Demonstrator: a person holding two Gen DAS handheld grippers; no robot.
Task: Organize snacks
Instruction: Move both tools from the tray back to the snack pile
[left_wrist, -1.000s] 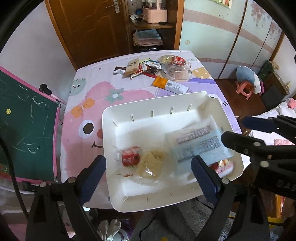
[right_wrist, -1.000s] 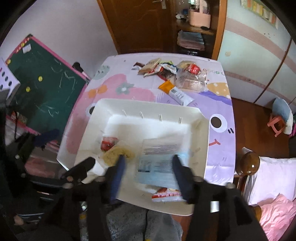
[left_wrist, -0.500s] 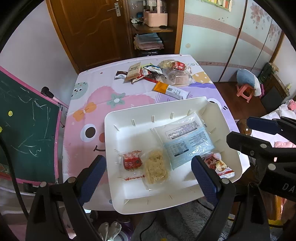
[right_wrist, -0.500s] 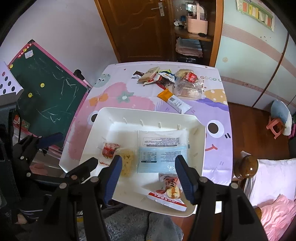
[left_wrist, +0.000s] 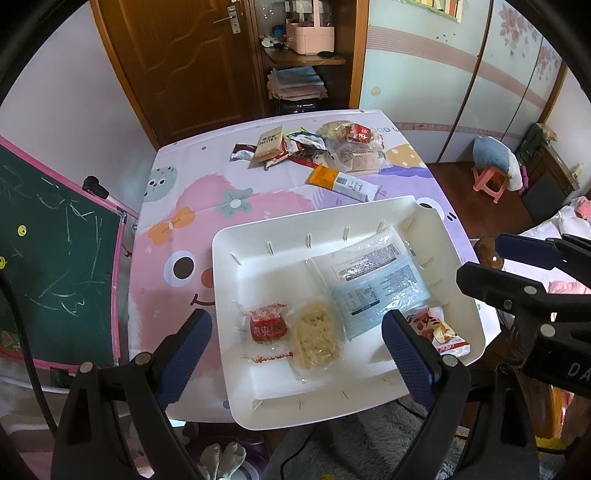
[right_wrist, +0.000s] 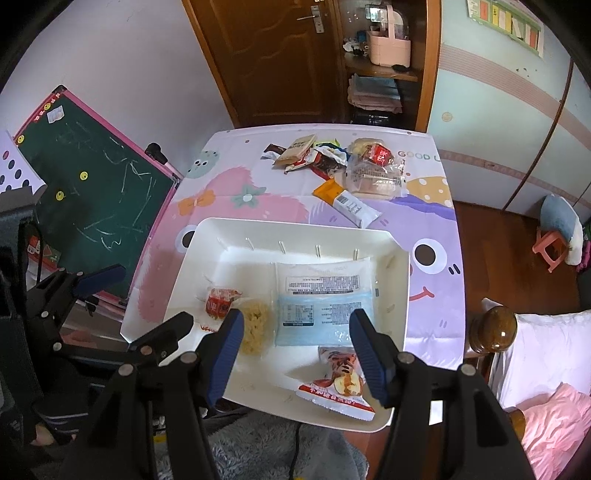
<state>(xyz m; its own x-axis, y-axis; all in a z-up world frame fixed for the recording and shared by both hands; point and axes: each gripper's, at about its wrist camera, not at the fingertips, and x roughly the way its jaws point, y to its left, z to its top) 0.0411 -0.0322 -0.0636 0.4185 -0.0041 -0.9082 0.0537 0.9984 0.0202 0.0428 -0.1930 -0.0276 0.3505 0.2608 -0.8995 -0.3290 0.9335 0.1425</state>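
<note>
A white tray (left_wrist: 266, 280) (right_wrist: 236, 266) sits at the near end of the cartoon-print table. In it lie a small red packet (left_wrist: 267, 326) (right_wrist: 219, 302), a yellow crumbly snack in clear wrap (left_wrist: 316, 339) (right_wrist: 255, 325), a flat blue-and-white packet (left_wrist: 376, 280) (right_wrist: 319, 306) and a red-and-white packet (left_wrist: 437, 332) (right_wrist: 340, 384). My left gripper (left_wrist: 293, 325) hangs open above the tray's near part with nothing between its fingers. My right gripper (right_wrist: 295, 319) is also open and holds nothing, above the blue packet's near edge. A pile of loose snacks (left_wrist: 317, 147) (right_wrist: 332, 162) and an orange-and-white bar (left_wrist: 343, 182) (right_wrist: 347, 203) lie at the far end.
A green chalkboard (left_wrist: 55, 251) (right_wrist: 92, 192) leans by the table's left side. A wooden bedpost knob (right_wrist: 495, 328) and pink bedding (right_wrist: 546, 424) are close on the right. A brown door (left_wrist: 184, 66) and shelves stand beyond the table. The pink part of the tablecloth (left_wrist: 207, 206) carries nothing.
The blue-and-white packet, blurred and nearer the tray's front a second ago, now lies still and flat in the tray. The right gripper has drawn back slightly; both grippers stay open.
</note>
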